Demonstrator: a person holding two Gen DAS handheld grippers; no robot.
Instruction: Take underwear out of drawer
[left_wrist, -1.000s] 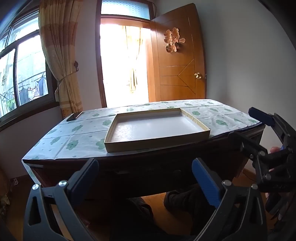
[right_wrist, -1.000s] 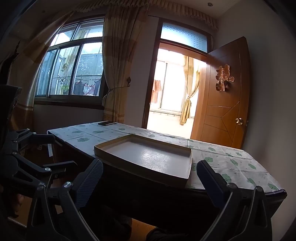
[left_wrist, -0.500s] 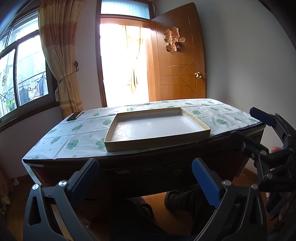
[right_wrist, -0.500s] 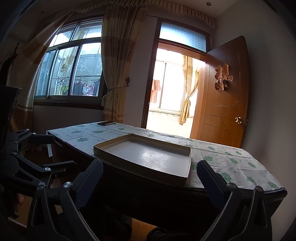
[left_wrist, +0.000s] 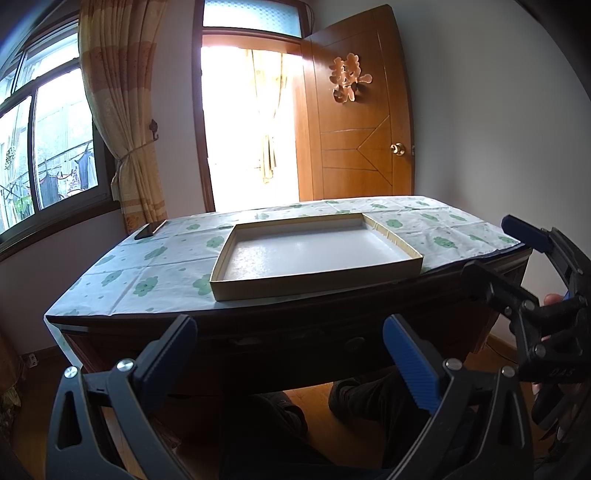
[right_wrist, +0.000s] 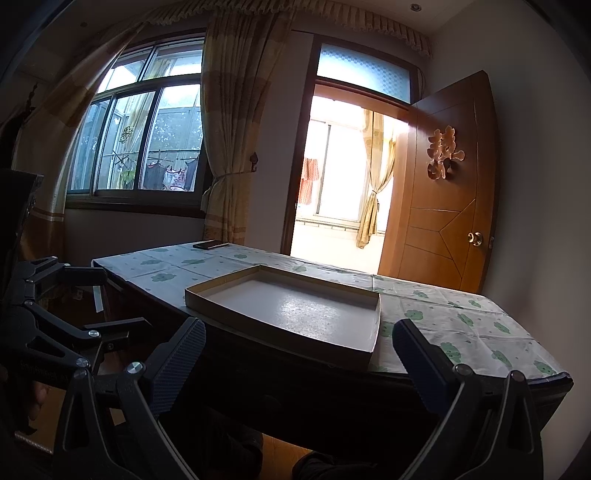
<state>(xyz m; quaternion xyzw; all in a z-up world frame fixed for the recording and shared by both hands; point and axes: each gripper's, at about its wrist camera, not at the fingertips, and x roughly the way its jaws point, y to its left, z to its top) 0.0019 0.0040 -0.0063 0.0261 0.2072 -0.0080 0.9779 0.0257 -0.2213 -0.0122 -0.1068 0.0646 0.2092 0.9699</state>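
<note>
- Left gripper (left_wrist: 290, 354): held low before the desk front, blue-padded fingers (left_wrist: 410, 365) spread wide apart, nothing between them.
- Right gripper (right_wrist: 299, 354): likewise below the desk edge, dark textured fingers (right_wrist: 177, 363) well apart and empty; also seen at the right margin of the left wrist view, with a fingertip of the holding hand (left_wrist: 554, 298) showing behind its frame.
- Desk (left_wrist: 295, 332): dark wood, top covered by a pale cloth (left_wrist: 155, 269) printed with green cloud shapes.
- Shallow cardboard tray (left_wrist: 221, 291): near the front edge of the desk top, white inside, holding nothing.
- Phone (left_wrist: 149, 229): dark, flat, at the far left corner of the cloth, well apart from the tray.
- Drawer (left_wrist: 354, 345): presumed behind the shadowed front panel under the desk top; a round dark mark there may be its knob, too dim to confirm; panel appears flush, so judged closed.
- Underwear: not visible in either view; presumably inside the closed drawer.
- Progress, as judged: none of the task completed. Remaining: grasp the pull, slide the drawer out, pinch the garment, lift it clear, probably into the tray.
- Legs (left_wrist: 369, 398) of the seated person: visible under the desk.
</note>
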